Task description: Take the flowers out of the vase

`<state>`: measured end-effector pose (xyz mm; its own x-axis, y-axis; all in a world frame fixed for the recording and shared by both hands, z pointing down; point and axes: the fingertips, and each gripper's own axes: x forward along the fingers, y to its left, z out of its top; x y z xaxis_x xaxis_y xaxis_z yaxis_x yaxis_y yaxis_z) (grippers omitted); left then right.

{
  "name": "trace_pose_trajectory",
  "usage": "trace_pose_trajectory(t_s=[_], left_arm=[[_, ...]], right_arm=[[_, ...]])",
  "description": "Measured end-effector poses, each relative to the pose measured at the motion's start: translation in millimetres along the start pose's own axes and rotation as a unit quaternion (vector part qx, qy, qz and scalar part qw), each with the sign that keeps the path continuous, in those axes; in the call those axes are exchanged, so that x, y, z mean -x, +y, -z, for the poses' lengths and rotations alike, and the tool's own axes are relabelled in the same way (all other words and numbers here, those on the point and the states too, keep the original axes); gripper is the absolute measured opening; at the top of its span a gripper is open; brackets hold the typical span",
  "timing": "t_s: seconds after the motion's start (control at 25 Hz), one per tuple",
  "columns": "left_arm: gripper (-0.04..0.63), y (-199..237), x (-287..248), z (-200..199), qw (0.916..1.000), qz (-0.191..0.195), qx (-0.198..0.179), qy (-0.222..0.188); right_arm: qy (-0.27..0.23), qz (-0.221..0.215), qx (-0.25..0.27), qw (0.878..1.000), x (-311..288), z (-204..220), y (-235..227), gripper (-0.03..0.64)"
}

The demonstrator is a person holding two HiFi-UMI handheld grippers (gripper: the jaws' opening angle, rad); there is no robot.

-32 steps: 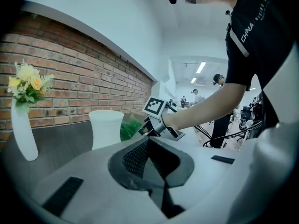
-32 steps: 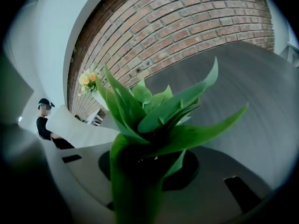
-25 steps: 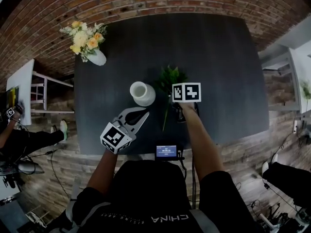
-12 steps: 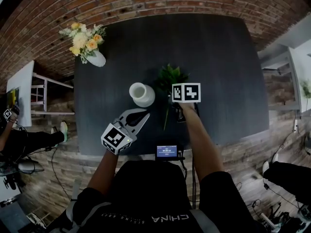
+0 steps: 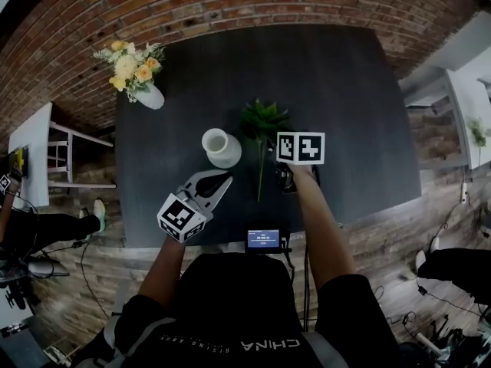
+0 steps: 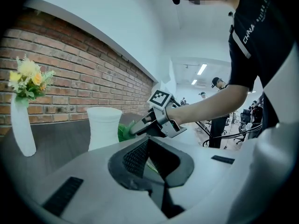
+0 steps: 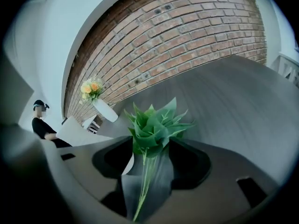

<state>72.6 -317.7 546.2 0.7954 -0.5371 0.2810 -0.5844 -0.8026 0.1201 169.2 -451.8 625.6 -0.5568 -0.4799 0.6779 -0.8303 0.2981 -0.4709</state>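
Observation:
An empty white vase (image 5: 222, 147) stands on the dark table (image 5: 345, 90). Just right of it a green leafy sprig (image 5: 262, 121) lies flat, its thin stem pointing toward me. My right gripper (image 5: 285, 167) hovers over the stem with its marker cube hiding the jaws. In the right gripper view the right gripper (image 7: 152, 146) is open; its jaws have just been opening, and the sprig (image 7: 152, 125) rests on the table between and below them, untouched. My left gripper (image 5: 222, 181) is shut and empty, near the vase (image 6: 103, 127); the left gripper (image 6: 148, 143) faces the right gripper (image 6: 156, 120).
A second white vase (image 5: 151, 94) with yellow flowers (image 5: 130, 64) stands at the table's far left corner. A small screen device (image 5: 263, 239) sits at the near edge. A white stand (image 5: 61, 152) and a seated person are at the left, beyond the table.
My right gripper has lifted and shifted a little to the right, away from the stem. The sprig stays lying on the table. The left gripper has not moved.

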Motion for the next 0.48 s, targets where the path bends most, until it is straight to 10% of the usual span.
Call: trace_pose_trajectory(t_s=[0.48], left_arm=[[0.003,8,19,-10,0.9998,-0.009,-0.003,-0.018]], right_arm=[[-0.068,-0.037,0.037,0.996,54,4,46,0.215]])
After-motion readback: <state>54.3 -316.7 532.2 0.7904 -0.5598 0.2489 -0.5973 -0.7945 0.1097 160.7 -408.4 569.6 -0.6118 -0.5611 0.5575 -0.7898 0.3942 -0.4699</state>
